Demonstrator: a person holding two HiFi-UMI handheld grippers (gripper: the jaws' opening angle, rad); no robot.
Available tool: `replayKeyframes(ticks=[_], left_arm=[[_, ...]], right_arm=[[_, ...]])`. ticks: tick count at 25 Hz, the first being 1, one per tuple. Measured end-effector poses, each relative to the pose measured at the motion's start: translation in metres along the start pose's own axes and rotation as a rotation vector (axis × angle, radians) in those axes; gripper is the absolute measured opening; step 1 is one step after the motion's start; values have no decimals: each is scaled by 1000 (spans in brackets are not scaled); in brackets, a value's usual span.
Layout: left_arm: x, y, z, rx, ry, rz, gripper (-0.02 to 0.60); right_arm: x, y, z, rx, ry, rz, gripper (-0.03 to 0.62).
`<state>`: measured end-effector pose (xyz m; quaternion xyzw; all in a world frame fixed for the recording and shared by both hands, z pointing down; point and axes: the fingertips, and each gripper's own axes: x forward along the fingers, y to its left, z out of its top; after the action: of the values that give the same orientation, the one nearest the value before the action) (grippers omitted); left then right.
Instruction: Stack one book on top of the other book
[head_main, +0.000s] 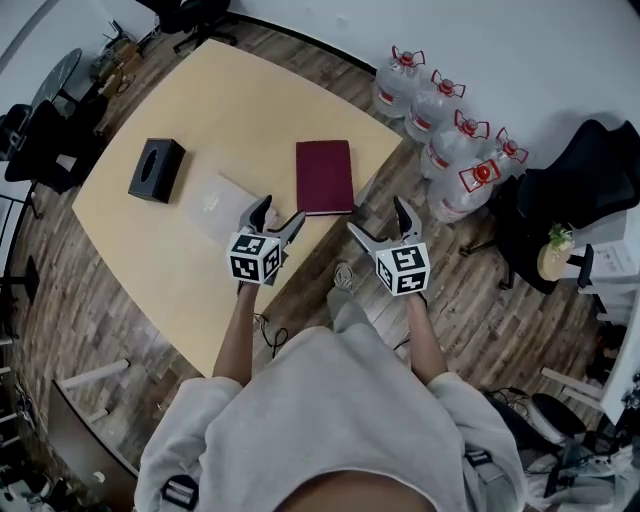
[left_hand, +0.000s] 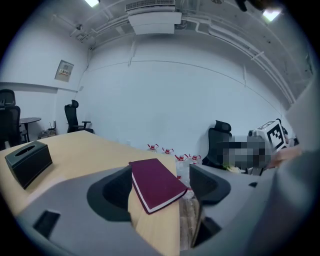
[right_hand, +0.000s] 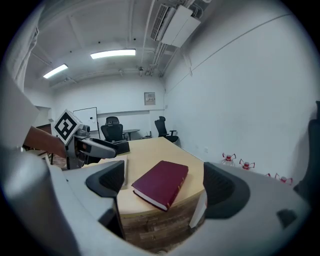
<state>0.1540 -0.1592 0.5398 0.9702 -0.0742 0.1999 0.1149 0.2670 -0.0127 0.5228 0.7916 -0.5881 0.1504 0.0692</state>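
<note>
A maroon book (head_main: 323, 176) lies flat near the table's near edge, also seen in the left gripper view (left_hand: 156, 183) and the right gripper view (right_hand: 162, 182). A pale, thin book (head_main: 215, 205) lies to its left, with its edge showing in the right gripper view (right_hand: 124, 168). My left gripper (head_main: 272, 222) hovers open over the table edge between the two books, empty (left_hand: 160, 192). My right gripper (head_main: 380, 225) is open and empty just off the table edge, right of the maroon book (right_hand: 167, 187).
A black tissue box (head_main: 156, 169) stands on the tan table (head_main: 230, 100) left of the pale book. Several water bottles (head_main: 450, 140) sit on the wood floor beyond the table's right side. Black office chairs (head_main: 590, 190) stand around the room.
</note>
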Motion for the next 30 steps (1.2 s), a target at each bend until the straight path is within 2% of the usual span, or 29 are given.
replayKeyframes(ticks=[8, 17, 24, 30], left_arm=[[53, 14, 2, -62, 60, 31, 370], [83, 32, 6, -110, 86, 62, 370], [96, 42, 3, -131, 112, 45, 370], [105, 47, -1, -147, 118, -7, 370]], right_arm=[[48, -32, -4, 59, 44, 66, 491], [79, -39, -18, 103, 98, 133, 491], [94, -35, -28, 123, 130, 137, 491], [99, -27, -37, 136, 154, 105, 491]])
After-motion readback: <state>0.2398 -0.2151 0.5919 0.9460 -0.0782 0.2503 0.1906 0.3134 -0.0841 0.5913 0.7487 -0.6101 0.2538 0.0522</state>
